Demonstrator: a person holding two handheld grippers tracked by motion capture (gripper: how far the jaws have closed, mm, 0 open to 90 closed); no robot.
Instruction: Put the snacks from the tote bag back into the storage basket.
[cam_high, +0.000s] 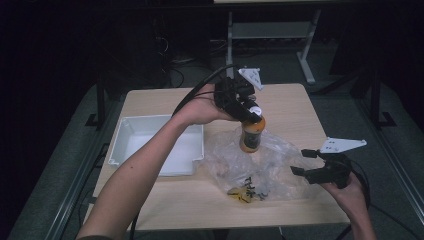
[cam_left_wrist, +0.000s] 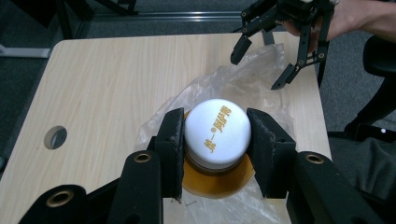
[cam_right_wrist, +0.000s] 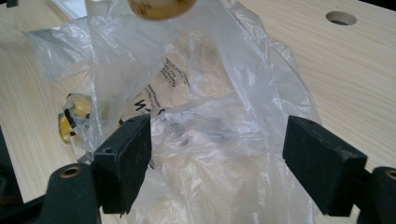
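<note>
An orange bottle (cam_high: 251, 136) with a white cap (cam_left_wrist: 216, 132) hangs upright just over a crumpled clear plastic bag (cam_high: 260, 167) on the wooden table (cam_high: 150, 200). My left gripper (cam_high: 251, 114) is shut on the bottle's cap from above; both jaws press the cap's sides in the left gripper view. My right gripper (cam_high: 302, 161) stands open at the bag's right edge, nothing between its jaws. In the right gripper view the bag (cam_right_wrist: 201, 116) lies just beyond the open jaws, and the bottle's base (cam_right_wrist: 161, 7) shows at the top. Printed yellow-and-black packets (cam_high: 245, 192) lie inside the bag.
A white tray (cam_high: 127, 131) sits on the table's left part, under the left forearm. A round hole (cam_left_wrist: 55, 136) is cut in the tabletop near one corner. Table legs and cables stand on the dark floor behind.
</note>
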